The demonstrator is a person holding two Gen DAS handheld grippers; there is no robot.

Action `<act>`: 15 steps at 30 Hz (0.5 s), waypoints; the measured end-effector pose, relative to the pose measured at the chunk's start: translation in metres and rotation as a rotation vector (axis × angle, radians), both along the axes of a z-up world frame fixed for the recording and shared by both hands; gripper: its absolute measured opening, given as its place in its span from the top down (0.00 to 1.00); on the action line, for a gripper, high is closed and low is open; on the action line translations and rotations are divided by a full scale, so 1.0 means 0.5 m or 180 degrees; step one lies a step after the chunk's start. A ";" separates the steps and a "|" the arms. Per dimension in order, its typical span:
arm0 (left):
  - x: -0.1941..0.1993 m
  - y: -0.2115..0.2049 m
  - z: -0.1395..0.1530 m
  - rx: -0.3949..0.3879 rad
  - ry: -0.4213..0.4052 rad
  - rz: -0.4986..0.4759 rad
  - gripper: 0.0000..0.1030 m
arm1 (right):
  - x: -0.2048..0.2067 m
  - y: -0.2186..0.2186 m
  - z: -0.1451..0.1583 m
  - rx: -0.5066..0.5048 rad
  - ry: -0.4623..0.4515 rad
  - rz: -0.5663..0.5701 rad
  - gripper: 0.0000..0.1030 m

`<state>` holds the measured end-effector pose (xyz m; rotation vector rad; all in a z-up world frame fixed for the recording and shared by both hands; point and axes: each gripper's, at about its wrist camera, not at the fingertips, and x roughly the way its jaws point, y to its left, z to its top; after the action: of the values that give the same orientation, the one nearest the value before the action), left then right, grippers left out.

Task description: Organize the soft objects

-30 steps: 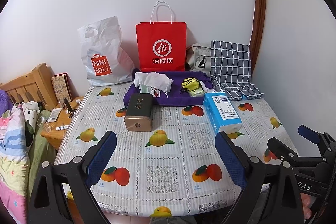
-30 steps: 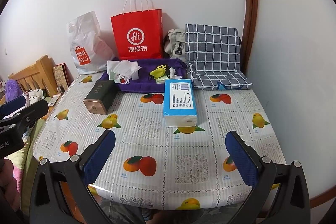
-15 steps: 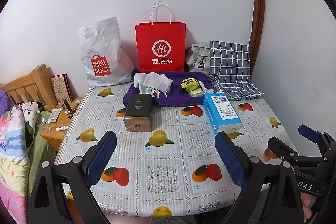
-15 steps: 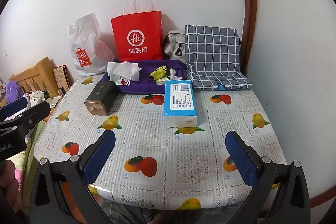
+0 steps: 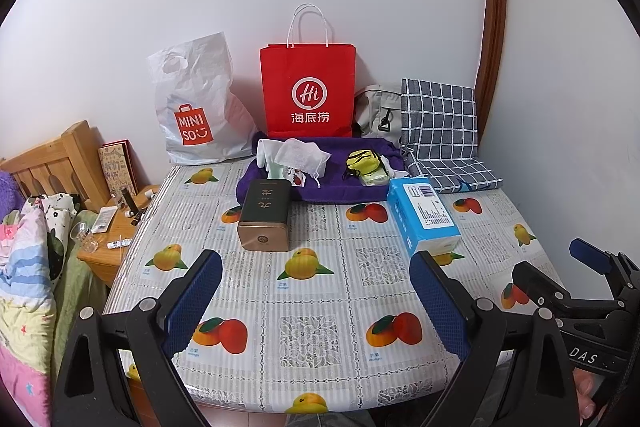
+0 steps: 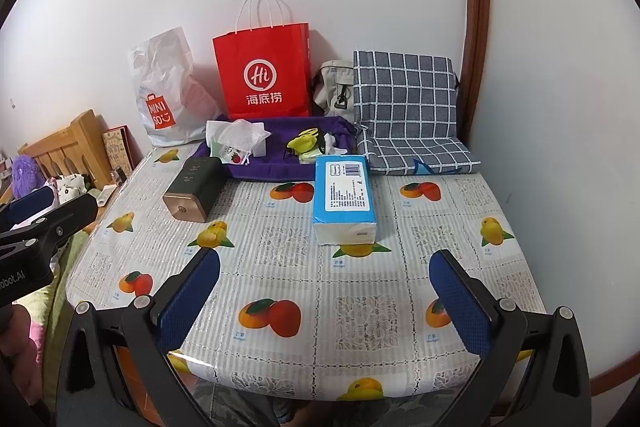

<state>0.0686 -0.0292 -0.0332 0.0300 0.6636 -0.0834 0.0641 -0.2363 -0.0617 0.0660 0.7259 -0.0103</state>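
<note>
A blue tissue pack (image 5: 424,214) (image 6: 345,199) lies on the fruit-print table (image 5: 312,307) (image 6: 360,307). Behind it a purple cloth (image 5: 344,183) (image 6: 276,167) carries a white drawstring pouch (image 5: 298,155) (image 6: 240,135) and a yellow pouch (image 5: 362,161) (image 6: 305,143). A blue checked cushion (image 5: 440,131) (image 6: 404,115) leans in the back right corner. My left gripper (image 5: 316,299) and right gripper (image 6: 325,301) are both open and empty, hovering over the table's front edge. The right gripper shows in the left wrist view (image 5: 592,267); the left shows in the right wrist view (image 6: 40,211).
A dark tin box (image 5: 265,215) (image 6: 194,189) lies left of centre. A red paper bag (image 5: 308,91) (image 6: 264,71), a white Miniso bag (image 5: 196,111) (image 6: 164,95) and a grey bag (image 5: 378,111) stand against the wall. A bed and nightstand (image 5: 108,227) are on the left.
Both views have shifted very slightly; the objects have not moved and both grippers remain open.
</note>
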 end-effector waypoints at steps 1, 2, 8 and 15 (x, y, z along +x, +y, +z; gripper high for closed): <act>0.000 0.000 0.000 0.0000 0.0001 0.0000 0.08 | 0.000 0.000 0.000 0.0001 0.0000 0.0001 0.00; 0.000 0.000 0.000 -0.0001 0.0000 0.0000 0.08 | 0.001 0.001 0.001 -0.0001 -0.0001 0.0003 0.00; 0.000 0.001 -0.001 -0.0002 0.0002 -0.0001 0.08 | -0.001 0.004 0.003 -0.0005 -0.0015 0.0002 0.00; 0.001 0.000 -0.001 0.0010 -0.0020 -0.0021 0.08 | -0.003 0.007 0.005 -0.0007 -0.0022 0.0010 0.00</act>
<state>0.0691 -0.0293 -0.0337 0.0356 0.6573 -0.0886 0.0624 -0.2325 -0.0594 0.0629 0.7189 -0.0079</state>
